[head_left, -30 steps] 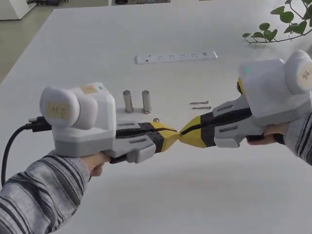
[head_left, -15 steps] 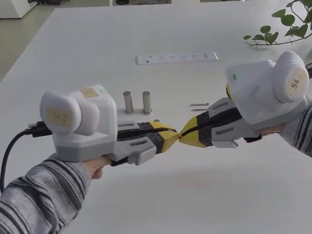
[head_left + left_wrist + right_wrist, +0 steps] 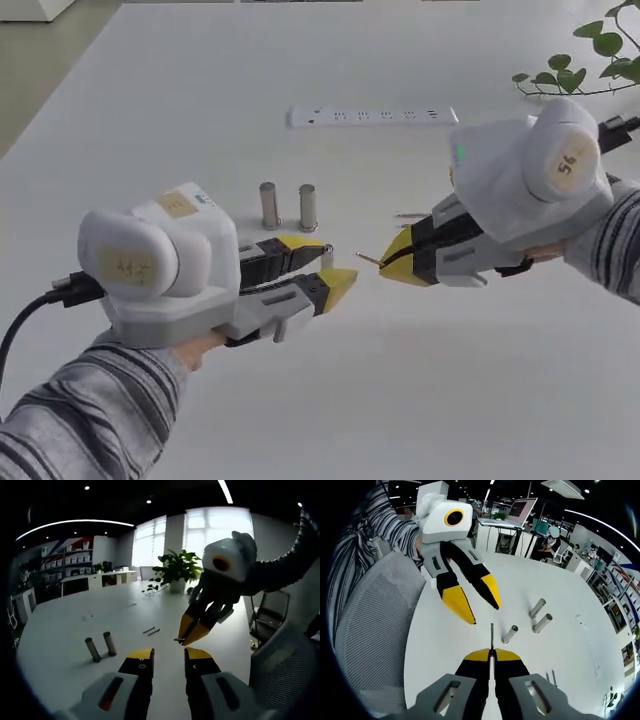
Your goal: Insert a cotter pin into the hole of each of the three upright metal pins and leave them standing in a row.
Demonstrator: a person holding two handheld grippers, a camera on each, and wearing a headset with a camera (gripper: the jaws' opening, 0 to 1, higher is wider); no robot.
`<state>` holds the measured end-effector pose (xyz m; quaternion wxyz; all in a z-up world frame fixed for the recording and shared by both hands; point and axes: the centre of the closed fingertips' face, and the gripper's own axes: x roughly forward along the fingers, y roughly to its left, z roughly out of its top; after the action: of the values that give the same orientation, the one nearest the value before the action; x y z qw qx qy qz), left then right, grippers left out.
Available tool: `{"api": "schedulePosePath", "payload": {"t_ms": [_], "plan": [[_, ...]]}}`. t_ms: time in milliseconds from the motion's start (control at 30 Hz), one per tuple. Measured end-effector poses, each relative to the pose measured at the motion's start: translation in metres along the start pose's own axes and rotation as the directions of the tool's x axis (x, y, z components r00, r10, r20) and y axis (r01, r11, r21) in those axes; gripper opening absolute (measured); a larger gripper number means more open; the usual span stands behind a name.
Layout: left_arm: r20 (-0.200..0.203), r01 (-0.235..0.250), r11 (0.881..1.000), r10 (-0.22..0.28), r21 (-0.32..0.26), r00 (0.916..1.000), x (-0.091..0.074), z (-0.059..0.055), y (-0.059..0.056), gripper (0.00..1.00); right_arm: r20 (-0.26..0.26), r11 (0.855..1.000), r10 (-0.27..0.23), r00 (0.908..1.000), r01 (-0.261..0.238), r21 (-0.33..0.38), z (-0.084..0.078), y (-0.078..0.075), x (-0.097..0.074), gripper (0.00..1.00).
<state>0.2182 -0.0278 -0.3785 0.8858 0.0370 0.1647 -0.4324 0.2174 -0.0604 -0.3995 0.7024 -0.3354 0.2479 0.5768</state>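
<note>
- The right claw (image 3: 384, 263) is pressed together on a cotter pin (image 3: 491, 632), which pokes out past its tips. The left claw (image 3: 338, 260) is spread open with nothing in it.
- In the right gripper view, the nearest metal pin (image 3: 509, 634) stands at about 1 o'clock from that cotter pin. The second metal pin (image 3: 268, 205) and third metal pin (image 3: 308, 207) stand side by side behind it.
- Biggest risk, I'd say: nothing steadies the nearest metal pin. If the cotter pin catches the edge of the hole, it could tip the pin over or twist in the claw. The hole is too small to make out here.
- A toppled pin would probably roll on the smooth white worktop (image 3: 400, 380).
- Spare cotter pins (image 3: 410, 215) lie at 12 o'clock from the right claw.
- A power strip (image 3: 372, 117) sits at 12 o'clock in the head view and a plant (image 3: 590, 60) at 2 o'clock.
- The room is an open office with big windows and a mesh chair (image 3: 370, 630).
</note>
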Motion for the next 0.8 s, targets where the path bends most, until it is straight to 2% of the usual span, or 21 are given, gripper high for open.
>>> {"api": "schedulePosePath", "payload": {"t_ms": [100, 133, 267, 433, 633, 700, 800], "plan": [[-0.008, -0.061, 0.998, 0.061, 0.009, 0.9981, 0.001, -0.006, 0.011, 0.24, -0.024, 1.0, 0.006, 0.9997, -0.006, 0.006, -0.006, -0.01, 0.005, 0.0], [-0.014, -0.096, 0.995, 0.096, 0.021, 0.9953, 0.002, -0.009, 0.017, 0.24, -0.035, 1.0, 0.005, 0.9994, -0.005, 0.007, -0.007, -0.012, 0.009, 0.0], [-0.04, -0.165, 0.986, 0.165, 0.016, 0.9854, 0.008, -0.022, 0.031, 0.26, -0.068, 1.0, 0.008, 0.9976, -0.007, 0.01, -0.012, -0.02, 0.017, 0.0], [-0.088, -0.211, 0.977, 0.212, 0.016, 0.9734, 0.021, -0.039, 0.041, 0.25, -0.112, 1.0, 0.015, 0.9936, -0.015, 0.004, -0.019, -0.029, 0.029, 0.0], [-0.12, -0.244, 0.97, 0.244, 0.016, 0.9623, 0.039, -0.05, 0.048, 0.25, -0.15, 1.0, 0.021, 0.9885, -0.022, -0.001, -0.03, -0.04, 0.04, 0.0], [-0.137, -0.264, 0.964, 0.265, 0.022, 0.9545, 0.044, -0.055, 0.051, 0.24, -0.158, 1.0, 0.029, 0.9871, -0.03, -0.008, -0.033, -0.044, 0.045, 0.0], [-0.152, -0.287, 0.958, 0.283, -0.009, 0.9472, 0.049, -0.062, 0.056, 0.23, -0.179, 0.999, 0.034, 0.9833, -0.039, -0.023, -0.037, -0.043, 0.05, 0.0]]}}
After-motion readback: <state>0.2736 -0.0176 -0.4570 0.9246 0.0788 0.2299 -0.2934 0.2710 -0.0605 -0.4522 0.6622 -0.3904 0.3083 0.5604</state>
